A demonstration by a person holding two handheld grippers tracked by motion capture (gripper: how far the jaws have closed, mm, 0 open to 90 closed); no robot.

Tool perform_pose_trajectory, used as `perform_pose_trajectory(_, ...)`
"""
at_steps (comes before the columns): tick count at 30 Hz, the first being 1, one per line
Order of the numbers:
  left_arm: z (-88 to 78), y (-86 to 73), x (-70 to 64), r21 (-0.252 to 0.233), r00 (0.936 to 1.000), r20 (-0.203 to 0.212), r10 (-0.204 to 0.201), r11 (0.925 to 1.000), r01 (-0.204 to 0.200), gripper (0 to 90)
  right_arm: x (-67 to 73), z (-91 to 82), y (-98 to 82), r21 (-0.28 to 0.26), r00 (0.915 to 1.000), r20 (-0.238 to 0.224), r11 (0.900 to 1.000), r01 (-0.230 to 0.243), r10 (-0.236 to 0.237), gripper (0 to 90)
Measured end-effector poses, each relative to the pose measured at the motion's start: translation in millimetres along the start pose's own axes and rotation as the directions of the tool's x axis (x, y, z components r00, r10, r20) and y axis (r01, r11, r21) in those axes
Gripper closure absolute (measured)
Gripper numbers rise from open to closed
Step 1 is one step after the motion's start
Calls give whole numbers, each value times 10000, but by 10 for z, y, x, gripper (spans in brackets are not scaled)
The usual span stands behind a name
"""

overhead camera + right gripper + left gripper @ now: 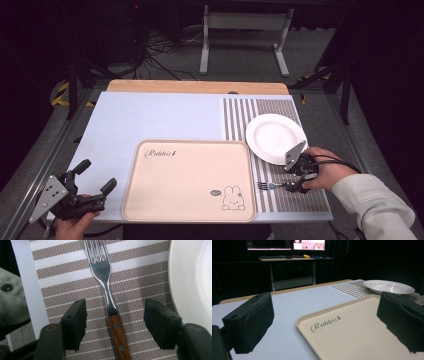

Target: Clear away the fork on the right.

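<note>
On the striped placemat [290,197] at the right of the surface [160,117], your right hand-held gripper [292,186] sits low over a fork [270,186], just below the white plate [275,137]. From the high view you get the layout: the fork lies flat with its tines toward the beige tray [190,180], just off the tray's right edge, and your right hand [327,175] covers most of the handle. The right gripper view gives what that one cannot: the fork [107,285] runs straight up the middle between the two black jaws, its wooden handle [118,337] with two rivets nearest the camera and the metal neck and tines beyond, the plate [192,277] curving along the right edge. Those jaws stand partly spread, one on each side of the handle with mat visible in both gaps, so the pads touch nothing and the fork rests on the placemat [62,272]. At the near left corner of the surface, your left hand-held gripper [95,185] is spread wide and holds nothing. The left gripper view looks level across the tray [362,335], where the word "Rabbit" is printed, toward the plate [389,286] seen side-on as a shallow dish.
</note>
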State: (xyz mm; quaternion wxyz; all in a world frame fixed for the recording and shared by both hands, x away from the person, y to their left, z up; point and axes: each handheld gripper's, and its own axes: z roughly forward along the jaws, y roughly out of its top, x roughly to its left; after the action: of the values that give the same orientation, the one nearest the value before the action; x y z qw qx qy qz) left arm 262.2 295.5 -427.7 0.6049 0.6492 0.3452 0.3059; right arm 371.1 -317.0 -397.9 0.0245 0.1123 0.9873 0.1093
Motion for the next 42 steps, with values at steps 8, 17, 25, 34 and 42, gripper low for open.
perform_pose_trajectory(8,15,-3,-17,28,10000,58,38,10000,-38,17,-10,85,-12,737,9987,-147,9960,499,-490,571)
perform_pose_trajectory(17,23,-5,-23,63,9999,95,47,10000,-48,17,-43,130,-5,986,9967,-273,9920,791,-768,709)
perform_pose_trajectory(25,25,-6,-22,72,10000,92,35,10000,-36,16,-38,156,4,1156,9916,-424,9852,1262,-1220,776)
perform_pose_trajectory(34,21,-6,-16,59,10000,72,27,10000,-28,17,-32,164,27,1279,9875,-412,9794,1564,-1523,782)
perform_pose_trajectory(42,8,-6,1,25,10000,17,-53,10000,53,16,-23,158,12,1225,9901,-360,9827,1392,-1358,790)
